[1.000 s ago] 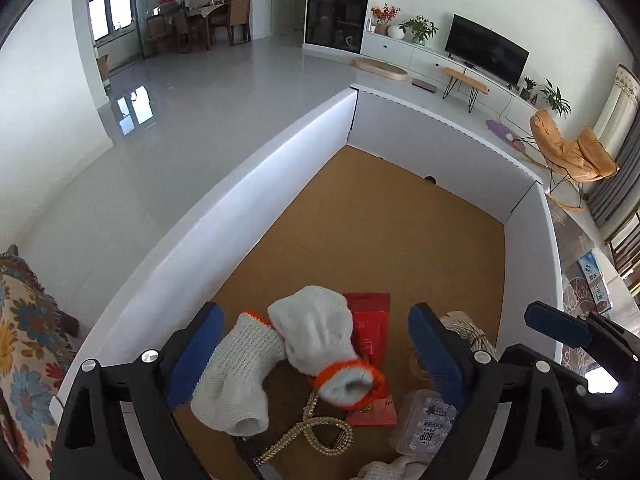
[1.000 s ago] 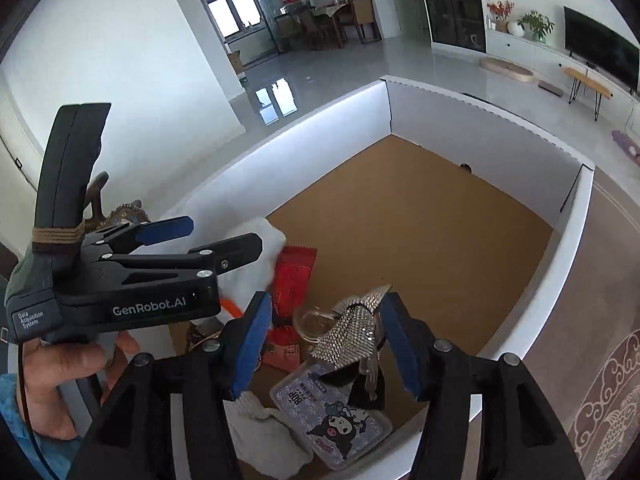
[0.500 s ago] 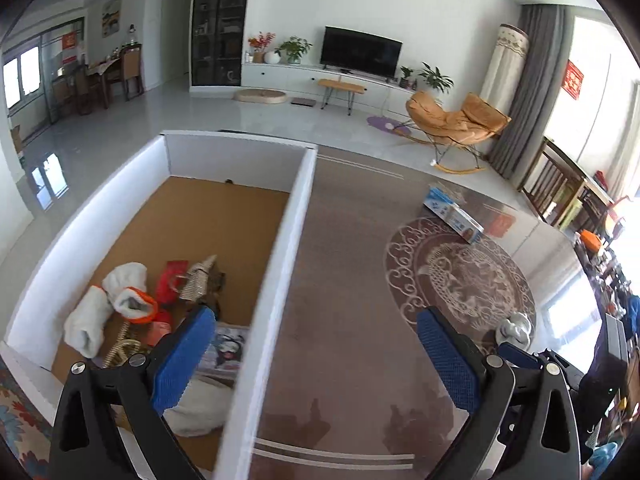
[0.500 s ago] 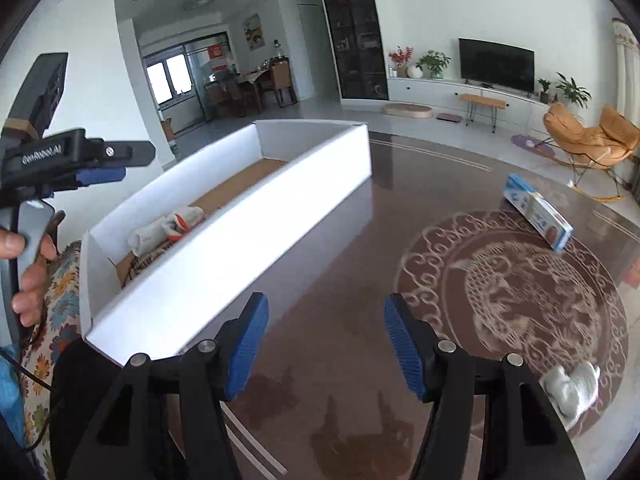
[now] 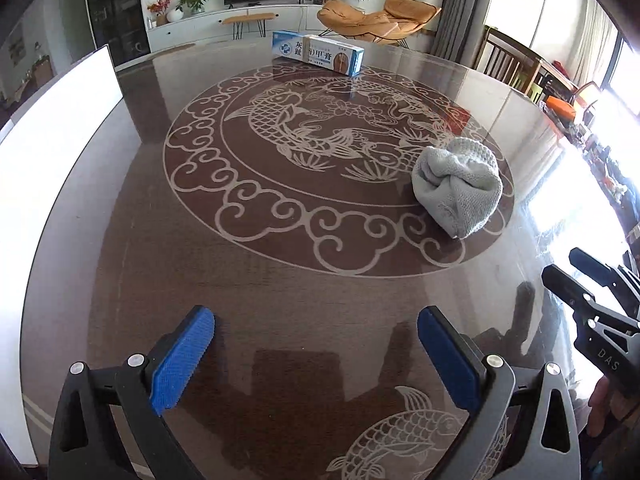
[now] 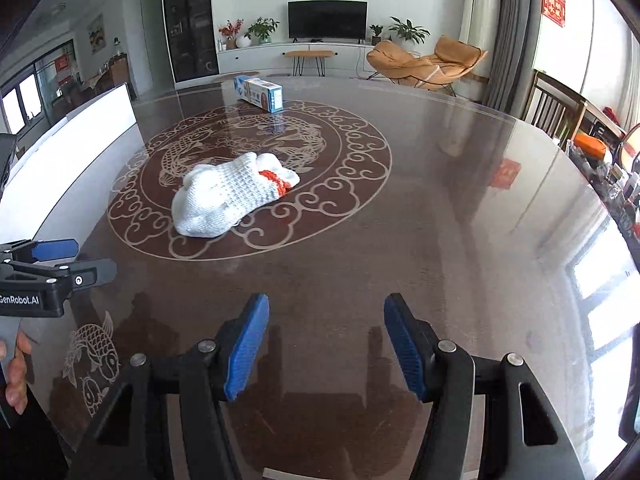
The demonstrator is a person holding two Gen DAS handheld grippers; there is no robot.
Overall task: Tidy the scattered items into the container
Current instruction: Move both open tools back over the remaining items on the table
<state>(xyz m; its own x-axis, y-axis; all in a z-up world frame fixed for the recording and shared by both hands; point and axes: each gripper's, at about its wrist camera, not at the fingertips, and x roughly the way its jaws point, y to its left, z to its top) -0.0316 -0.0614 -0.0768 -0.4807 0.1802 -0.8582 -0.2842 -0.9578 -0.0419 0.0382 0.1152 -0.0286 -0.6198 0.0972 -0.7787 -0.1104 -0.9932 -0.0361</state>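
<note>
Both tools hover above the dark glossy worktop [image 5: 280,280] with nothing between their blue pads. The left tool [image 5: 316,354] stands wide apart; the right tool [image 6: 324,346] is likewise spread, holding nothing.

A bundled white knitted glove [image 6: 228,200] lies on the worktop, inside the pale ring of the fish-and-cloud pattern. From the right wrist view an orange cuff edge shows at its far end. In the left wrist view the same glove [image 5: 458,186] sits toward the right of the ring, ahead of the left tool and well apart from it.

A blue-and-white carton [image 5: 318,54] printed with Chinese characters lies on its side at the far part of the worktop, just beyond the ring. It is well apart from the glove. The right wrist view shows the carton [image 6: 259,94] end-on.

The white container [image 5: 60,120] stands along the left side of the worktop; only its outer wall shows, and its contents cannot be seen from either view. Neither the glove nor the carton touches it.

The body of the left tool, marked GenRobot.AI, appears at the left edge of the right wrist view, with the person's hand [image 6: 14,376] on its grip.
</note>
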